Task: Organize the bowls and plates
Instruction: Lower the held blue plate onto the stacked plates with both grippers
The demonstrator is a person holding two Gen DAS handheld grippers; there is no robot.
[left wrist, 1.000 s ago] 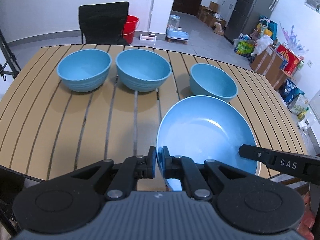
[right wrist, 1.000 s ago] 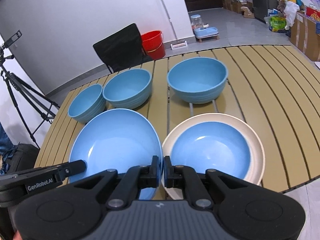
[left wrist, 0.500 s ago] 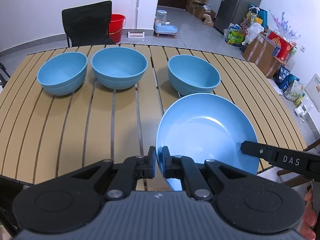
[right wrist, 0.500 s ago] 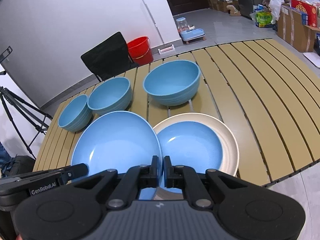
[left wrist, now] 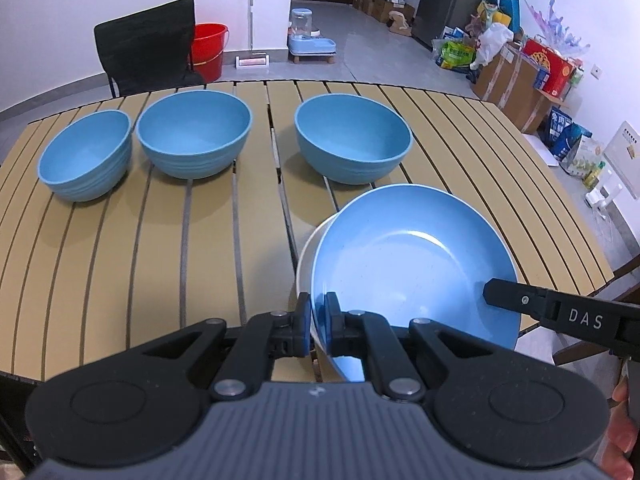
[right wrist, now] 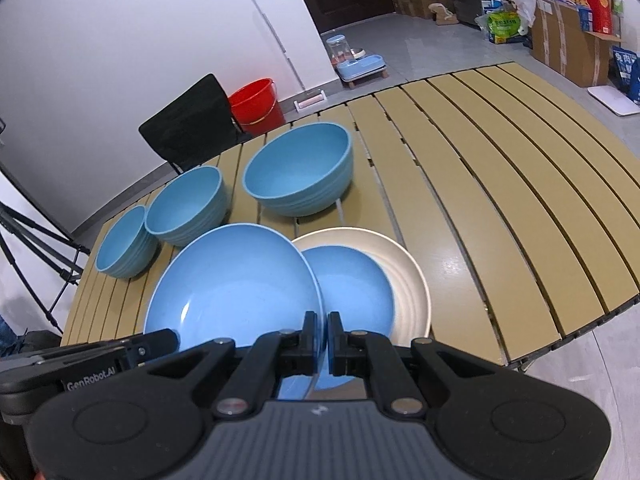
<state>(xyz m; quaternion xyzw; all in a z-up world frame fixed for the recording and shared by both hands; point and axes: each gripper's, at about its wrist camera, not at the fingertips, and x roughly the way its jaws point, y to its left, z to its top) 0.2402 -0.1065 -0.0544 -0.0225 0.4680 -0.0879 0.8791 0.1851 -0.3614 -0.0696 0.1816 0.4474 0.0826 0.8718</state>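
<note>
Blue plate (left wrist: 412, 256) rim pinched by left gripper (left wrist: 317, 320), right gripper (right wrist: 324, 336)

Left claw (left wrist: 317, 322) low centre of frame, clamped tight, angled downward; right claw (right wrist: 325, 336) likewise clamped, low centre, pointing down.

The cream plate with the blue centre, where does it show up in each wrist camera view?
Left wrist: the cream plate is only a pale sliver at lower centre, peeking out left of the held blue plate.
Right wrist: lower centre-right, mostly visible, the blue plate overlapping its left side.
Shared landmark: the red bucket beside the black chair.
</note>
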